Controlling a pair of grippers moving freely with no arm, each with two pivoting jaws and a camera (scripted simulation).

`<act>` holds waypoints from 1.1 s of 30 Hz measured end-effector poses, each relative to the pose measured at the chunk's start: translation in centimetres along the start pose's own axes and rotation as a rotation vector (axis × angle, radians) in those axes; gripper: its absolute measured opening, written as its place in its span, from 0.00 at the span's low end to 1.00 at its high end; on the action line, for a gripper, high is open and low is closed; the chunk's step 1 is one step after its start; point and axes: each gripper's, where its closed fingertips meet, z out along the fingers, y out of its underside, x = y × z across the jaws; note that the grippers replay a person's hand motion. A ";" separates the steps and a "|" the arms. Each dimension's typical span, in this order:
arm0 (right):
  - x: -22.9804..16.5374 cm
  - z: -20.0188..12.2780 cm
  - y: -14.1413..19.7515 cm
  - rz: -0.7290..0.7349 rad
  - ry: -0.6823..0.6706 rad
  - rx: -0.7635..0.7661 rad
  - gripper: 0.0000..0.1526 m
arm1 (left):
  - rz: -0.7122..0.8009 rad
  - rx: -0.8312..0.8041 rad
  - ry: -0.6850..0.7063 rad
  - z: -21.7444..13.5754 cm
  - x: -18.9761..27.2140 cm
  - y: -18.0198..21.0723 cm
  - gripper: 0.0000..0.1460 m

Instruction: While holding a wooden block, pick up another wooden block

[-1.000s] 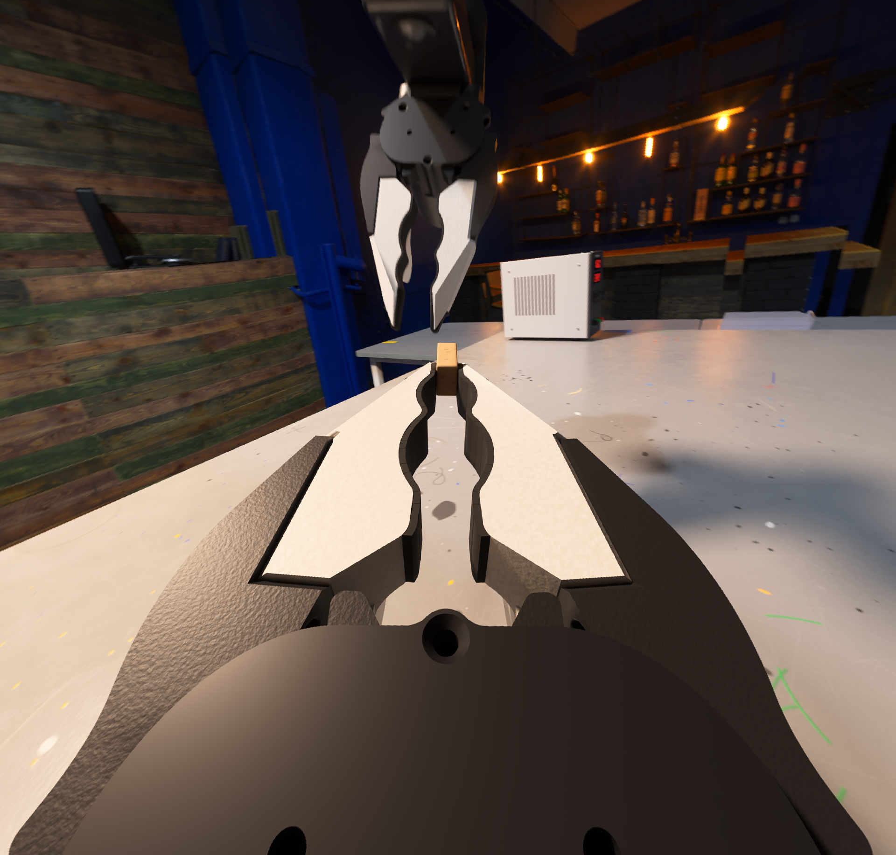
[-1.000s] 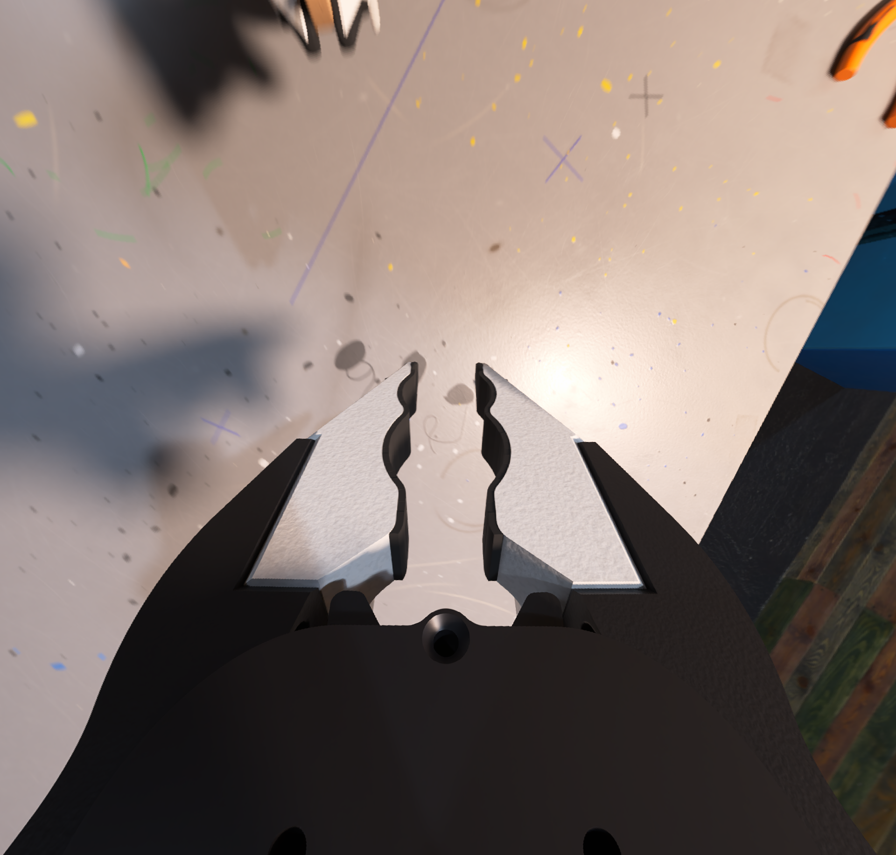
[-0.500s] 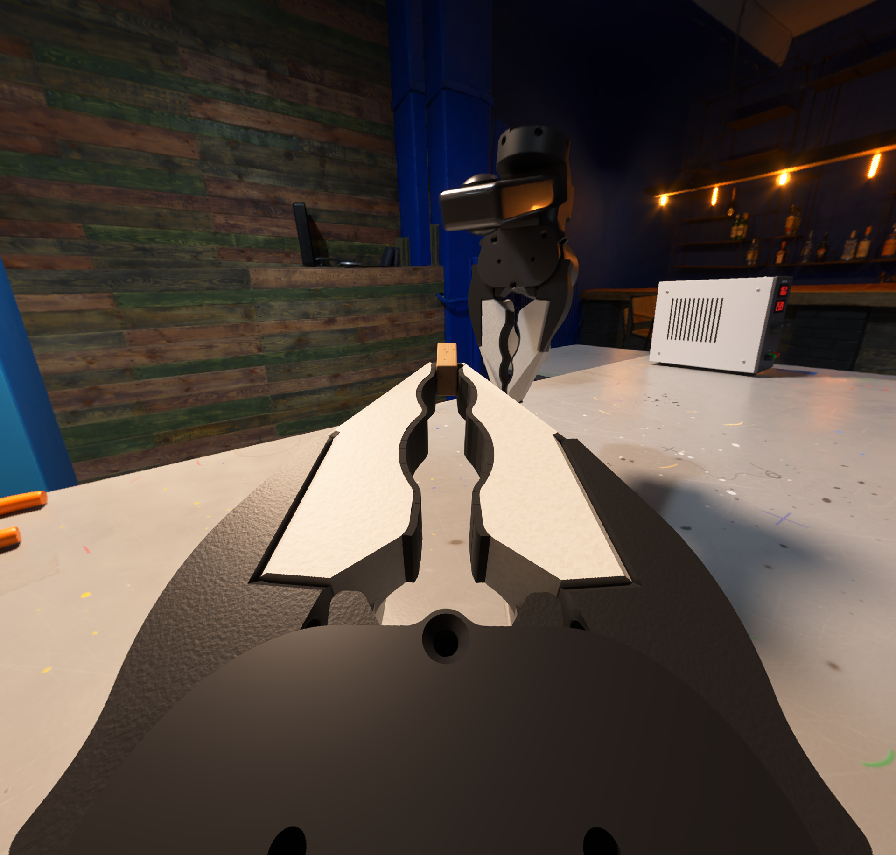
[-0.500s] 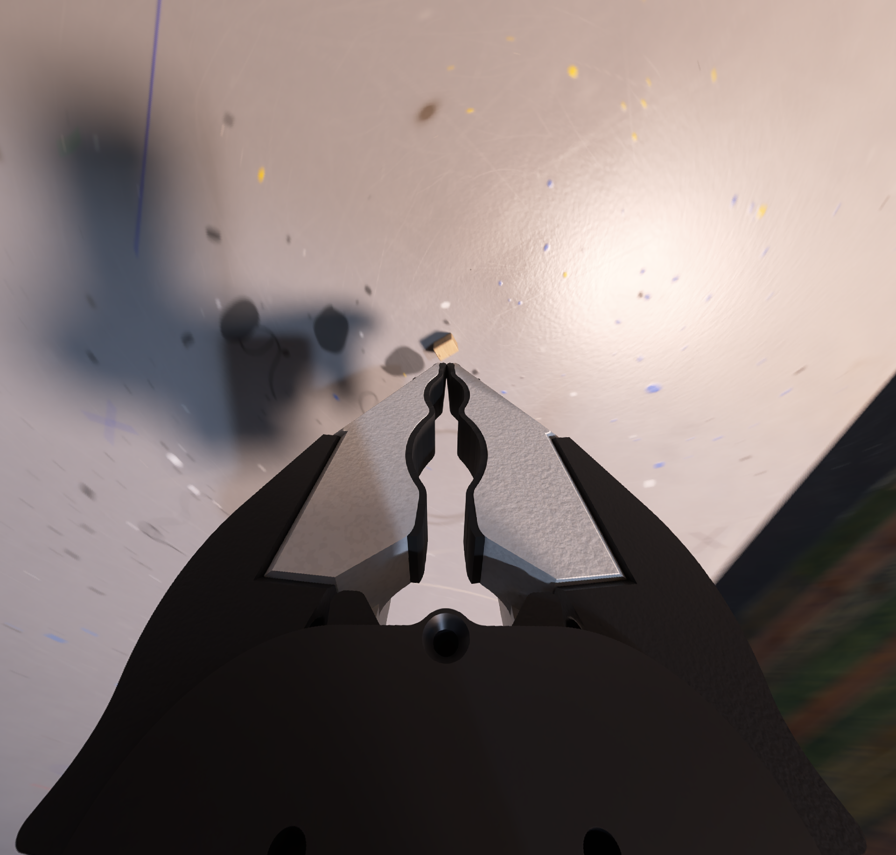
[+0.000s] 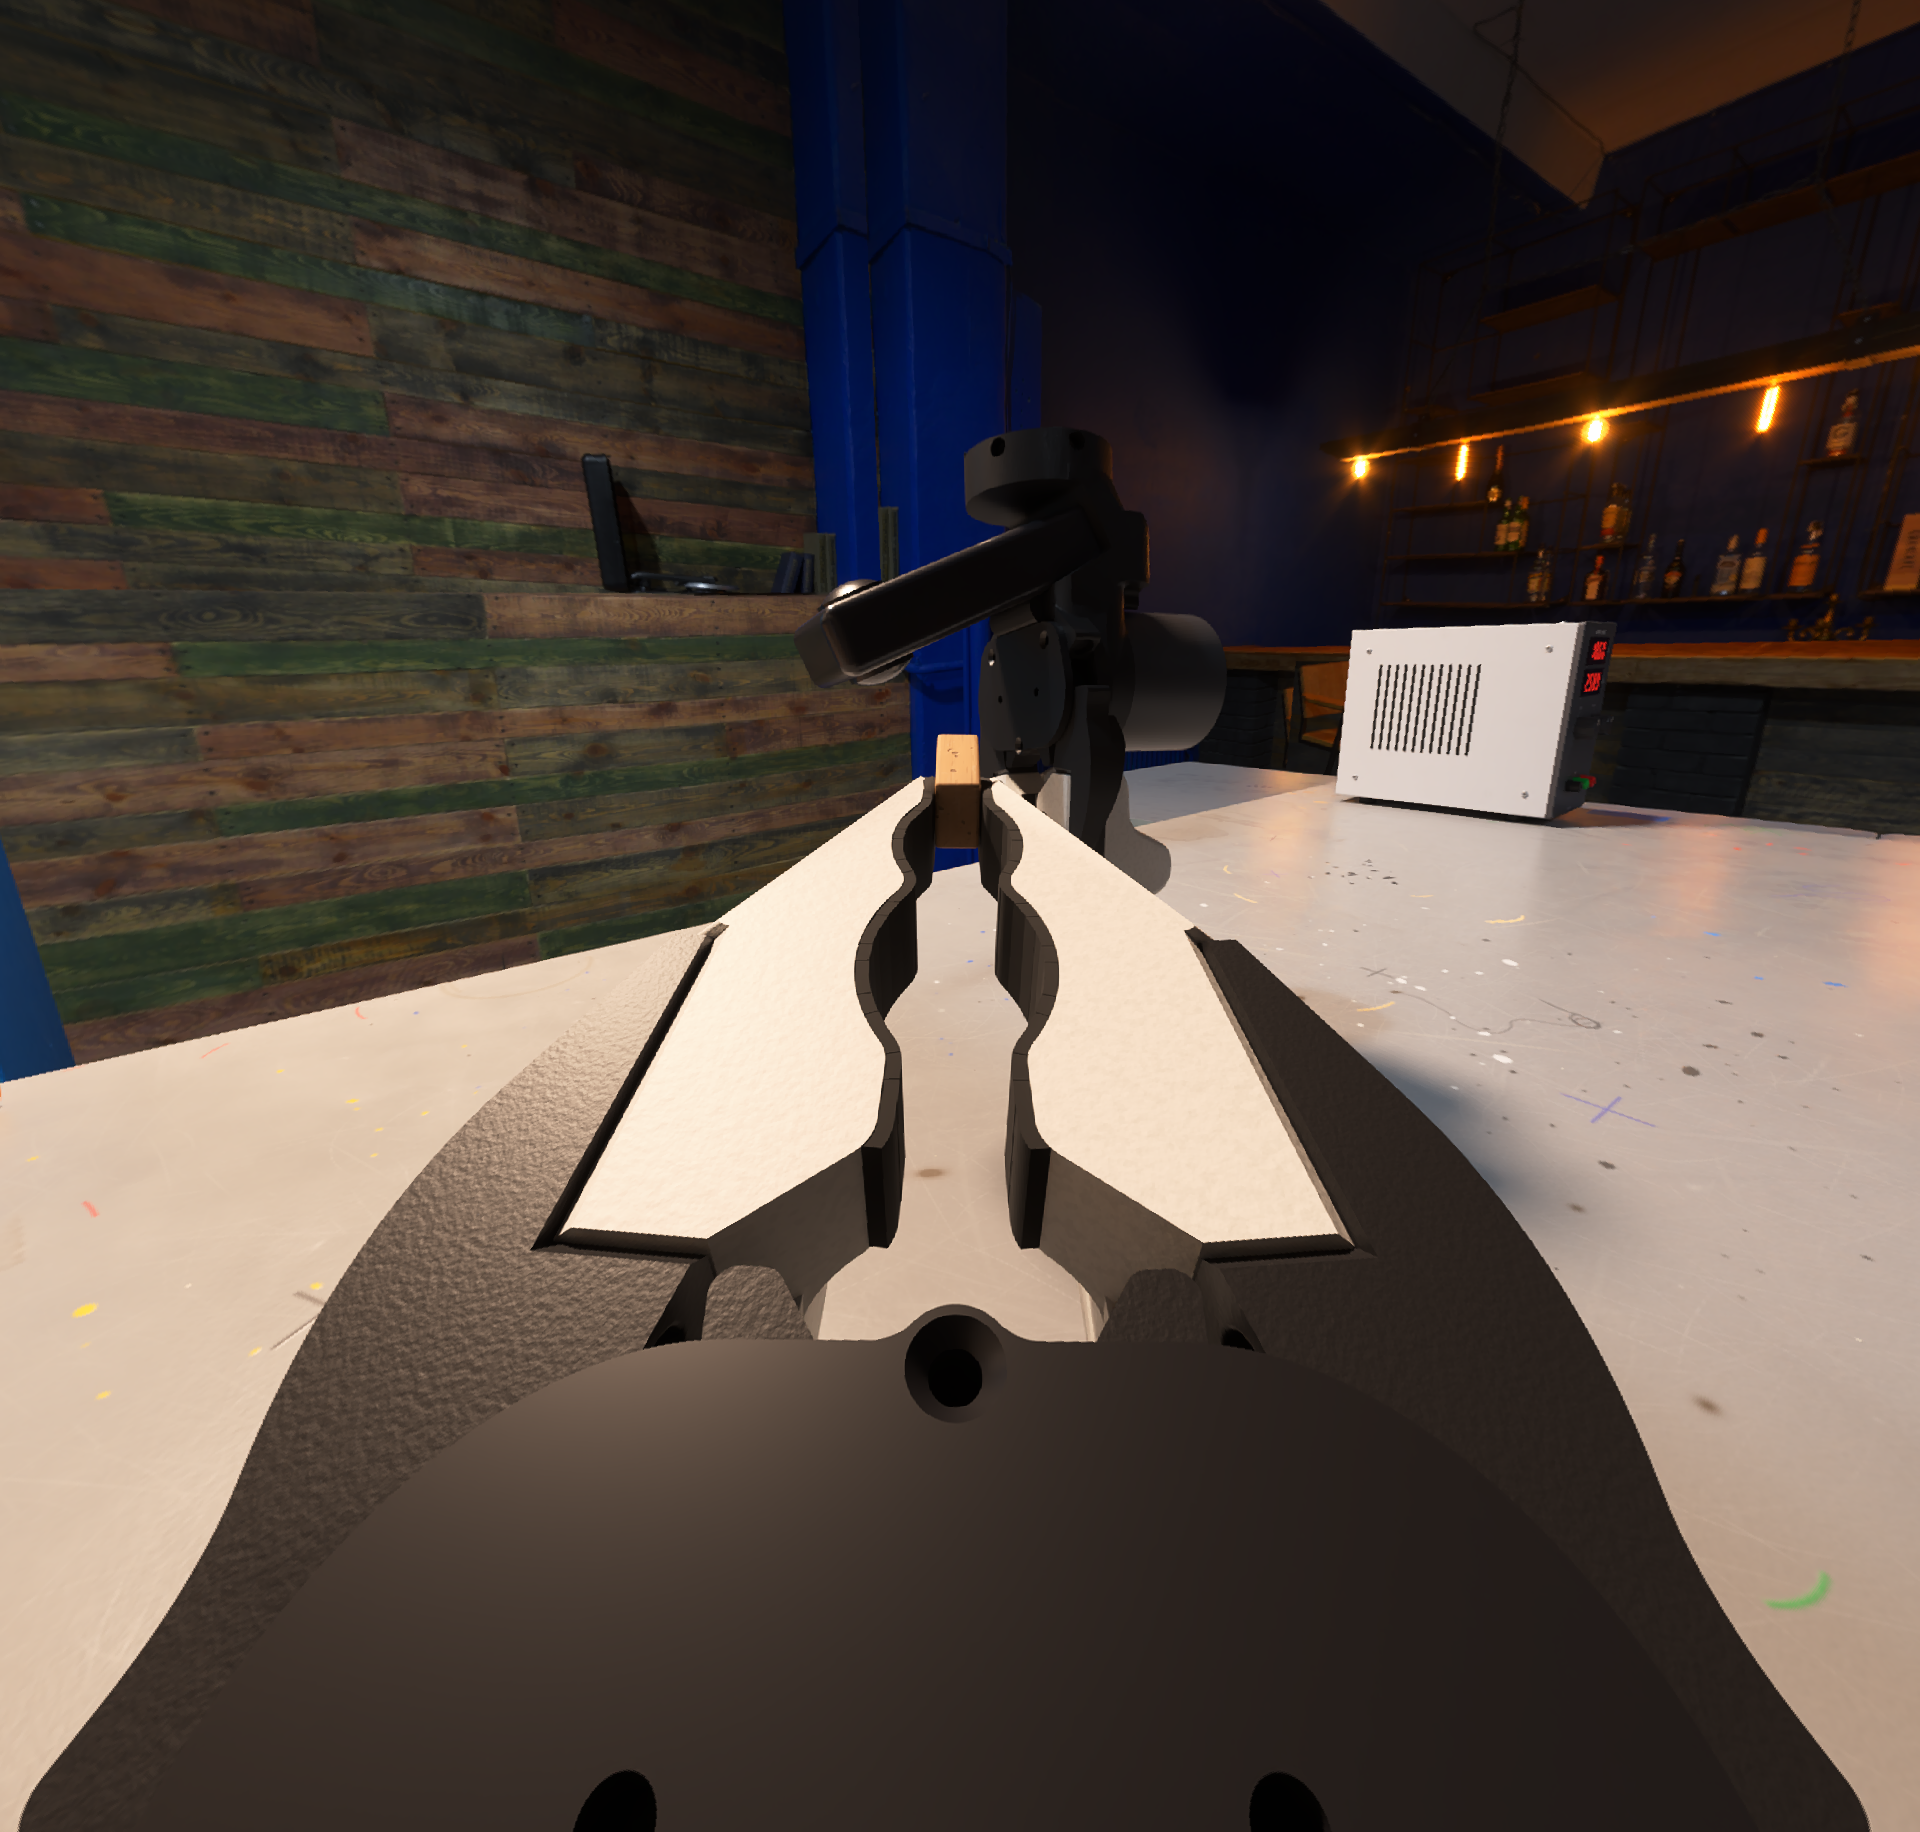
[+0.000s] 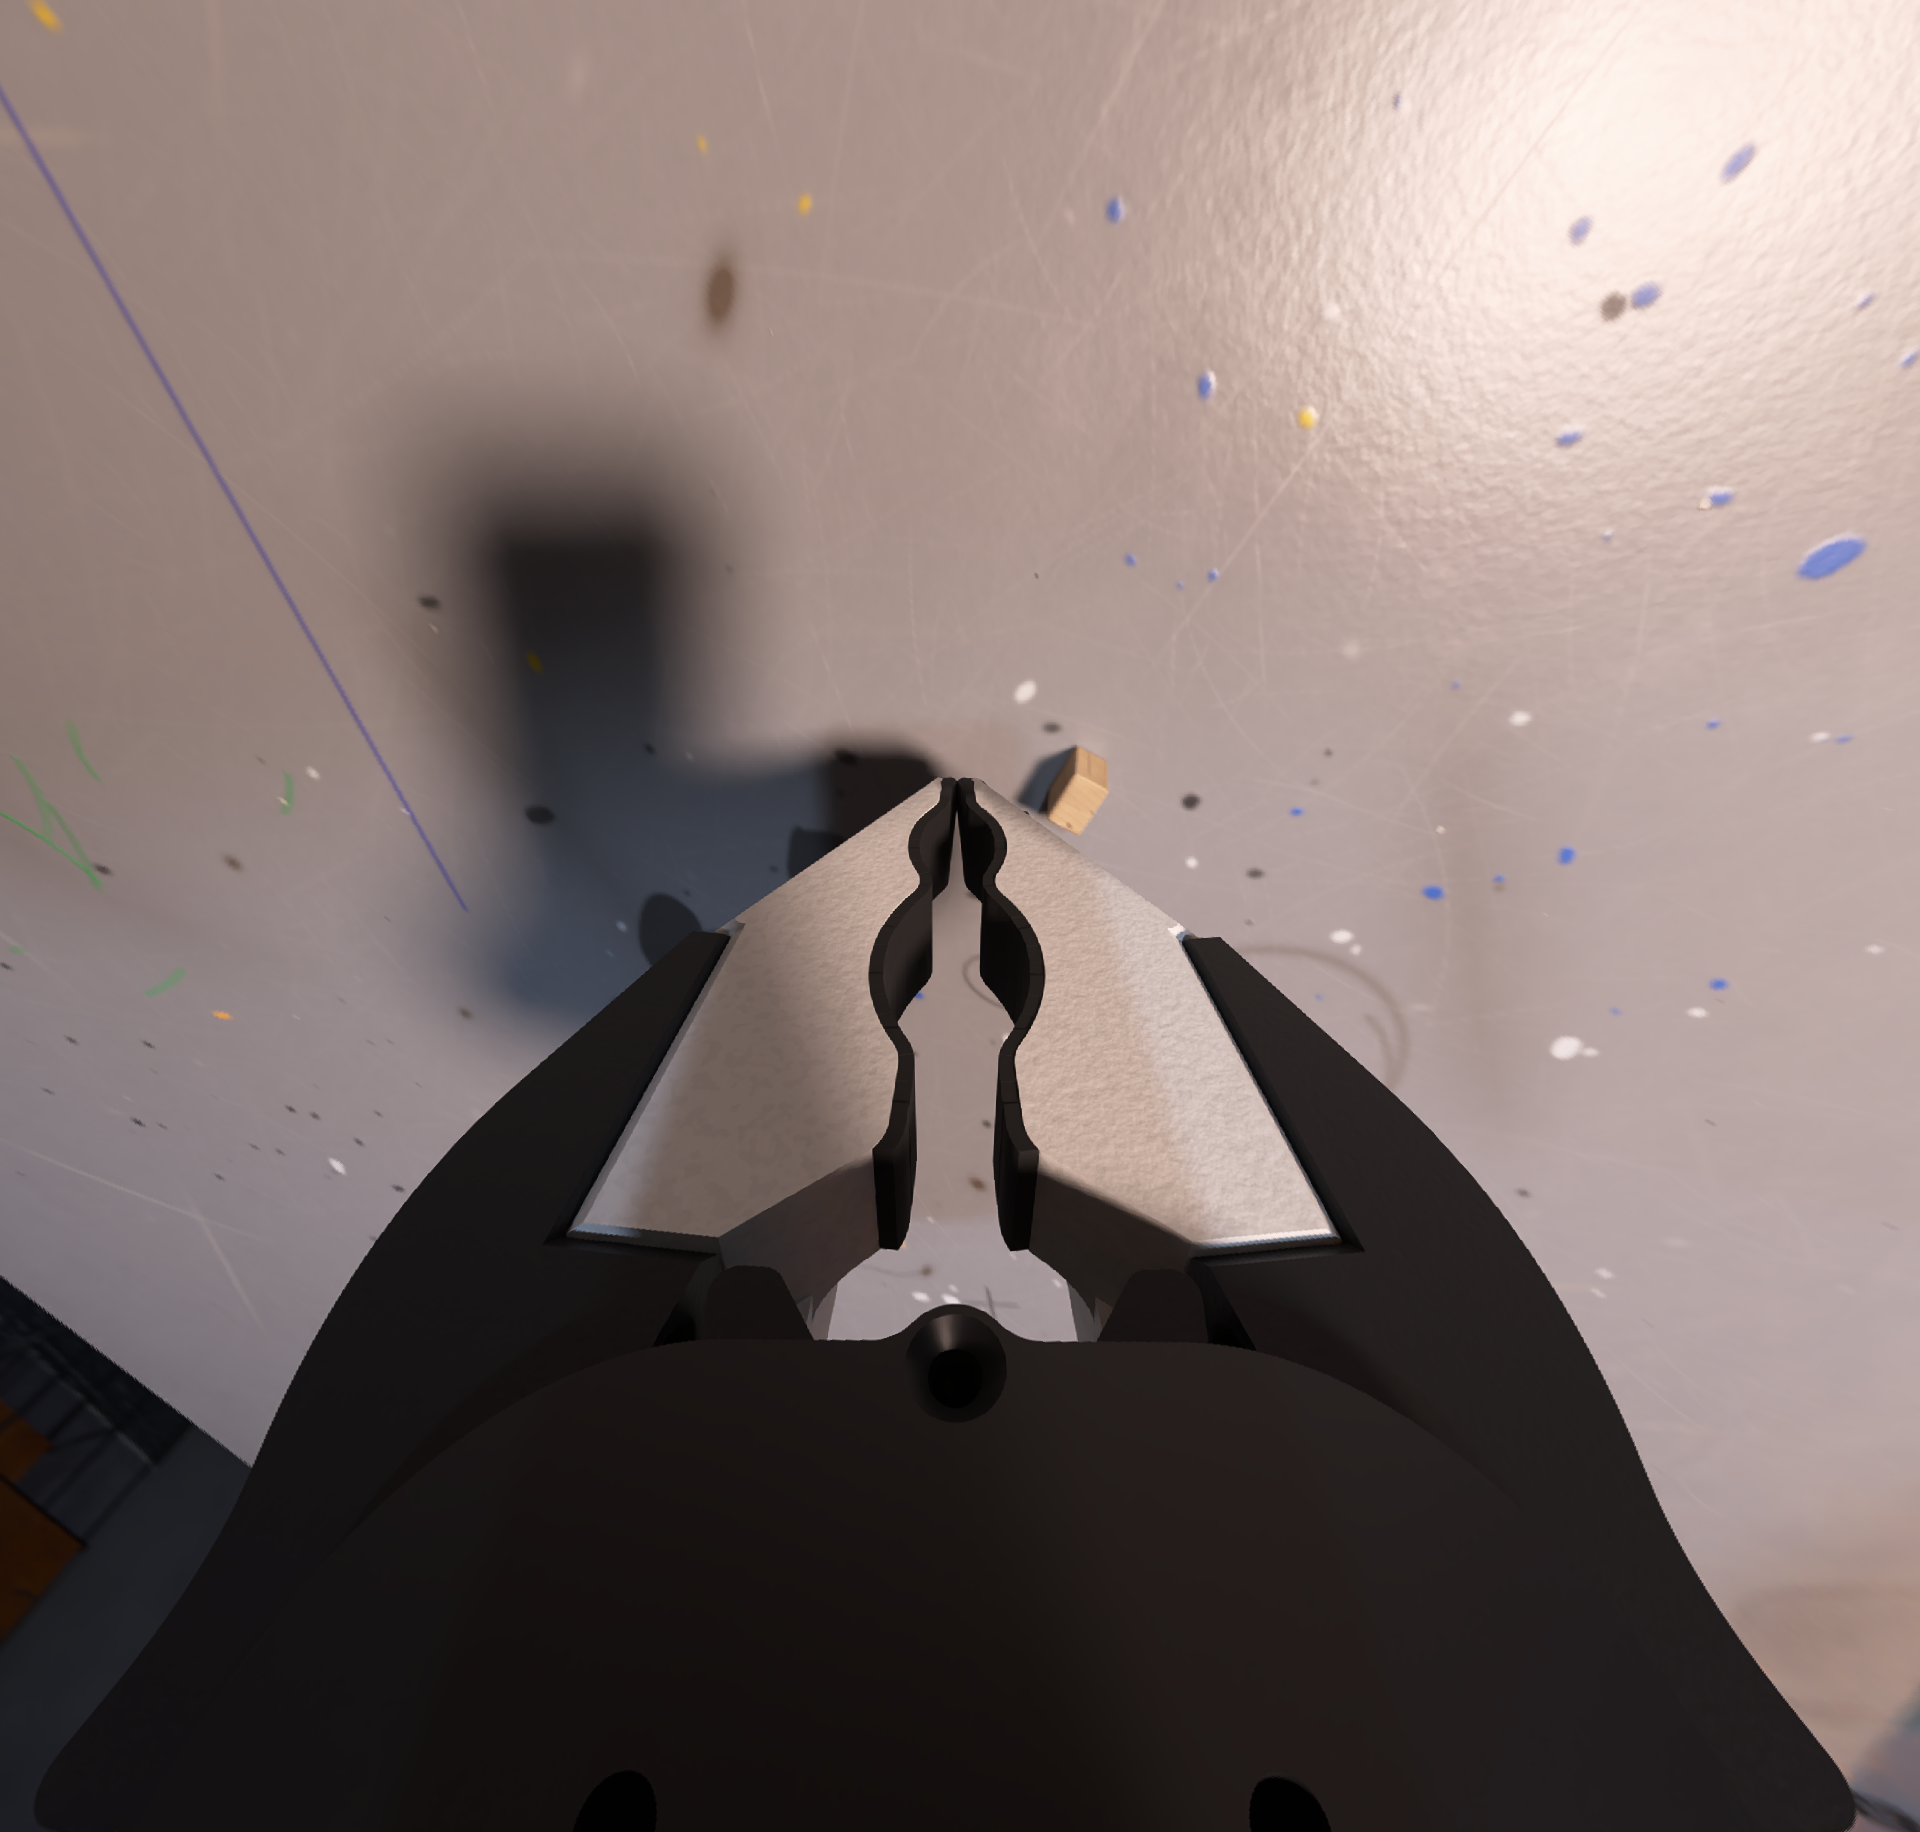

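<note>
A: Two grippers, one pale speckled surface. What stands around?

B: A white vented box at the far edge, well apart. The right gripper hangs just beyond the left gripper, partly hidden by its tips.

A: And the blocks?

B: The left gripper is clamped on a held wooden block, upright between its tips. The right gripper has its tips pressed together on nothing; the second wooden block lies on the surface just beside its right tip, outside the grasp.
</note>
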 end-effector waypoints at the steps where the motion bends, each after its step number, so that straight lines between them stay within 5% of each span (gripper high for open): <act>1: -0.2 0.1 -0.3 0.016 -0.018 0.027 0.00 | 0.000 0.003 0.002 0.0 0.0 0.0 0.05; 5: -0.6 0.3 -0.8 0.115 -0.087 0.112 0.00 | -0.002 -0.003 0.004 0.2 0.1 0.1 0.05; 15: 0.8 1.5 0.2 0.289 0.062 0.020 0.05 | -0.026 0.050 0.025 0.0 0.6 -0.7 0.05; 25: 1.3 1.6 0.6 0.275 0.112 -0.028 0.00 | -0.030 0.122 0.025 -1.1 0.6 -2.3 0.05; 33: 1.4 -0.2 0.2 0.264 0.111 0.092 0.00 | -0.046 0.100 0.006 -1.0 0.1 -1.8 0.05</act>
